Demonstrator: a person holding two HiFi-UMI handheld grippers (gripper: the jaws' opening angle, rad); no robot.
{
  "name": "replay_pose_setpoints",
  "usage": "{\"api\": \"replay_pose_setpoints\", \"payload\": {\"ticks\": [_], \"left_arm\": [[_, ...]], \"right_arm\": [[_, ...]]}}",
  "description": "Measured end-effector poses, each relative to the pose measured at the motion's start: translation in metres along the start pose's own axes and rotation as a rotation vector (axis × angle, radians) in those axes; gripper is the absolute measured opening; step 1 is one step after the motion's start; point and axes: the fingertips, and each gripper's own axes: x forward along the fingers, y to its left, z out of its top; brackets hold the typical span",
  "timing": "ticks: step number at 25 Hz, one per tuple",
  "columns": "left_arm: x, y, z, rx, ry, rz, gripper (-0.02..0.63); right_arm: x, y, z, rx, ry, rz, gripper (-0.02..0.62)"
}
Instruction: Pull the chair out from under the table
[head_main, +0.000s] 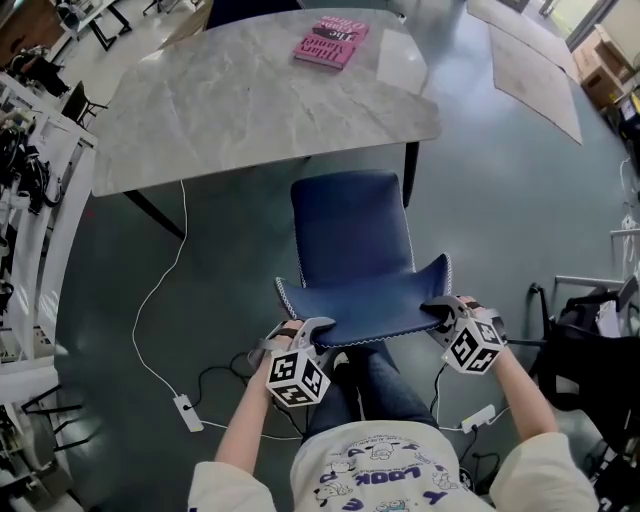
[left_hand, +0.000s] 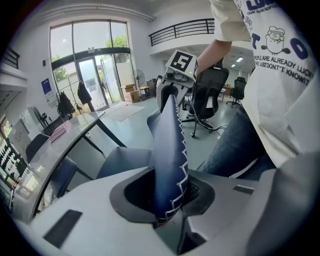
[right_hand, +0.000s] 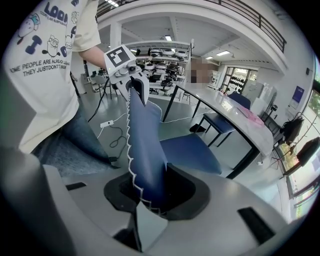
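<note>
Flanking the chair (head_main: 352, 250) — table leg (head_main: 410, 176), corded power strip (head_main: 187, 412).

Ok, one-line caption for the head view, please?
The left gripper and right gripper clamp the blue chair by its backrest, beside a marble-topped table.

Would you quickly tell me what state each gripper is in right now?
Left gripper: closed on the chair backrest, left corner.
Right gripper: closed on the same backrest, right corner.
</note>
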Motion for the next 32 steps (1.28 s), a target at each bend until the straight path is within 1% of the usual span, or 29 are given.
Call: {"api": "replay_pose_setpoints", "payload": {"ticks": [5, 11, 25, 32], "left_arm": [[-0.005, -0.032, -0.005, 0.008, 0.005, -0.006, 0.106], [-0.017, -0.056, -0.012, 0.021, 0.013, -0.015, 0.106], [-0.022, -0.108, -0.017, 0.026, 0.032, -0.029, 0.105], [-0.029, -0.137, -0.024, 0.028, 0.06, -0.045, 0.104]], "right_arm": [[-0.005, 0.033, -0.007, 0.006, 0.002, -0.006, 0.112], [-0.009, 0.062, -0.006, 0.012, 0.012, -0.005, 0.112], [-0.019, 0.112, -0.02, 0.02, 0.024, -0.003, 0.114], [-0.023, 0.142, -0.023, 0.02, 0.022, -0.005, 0.114]]}}
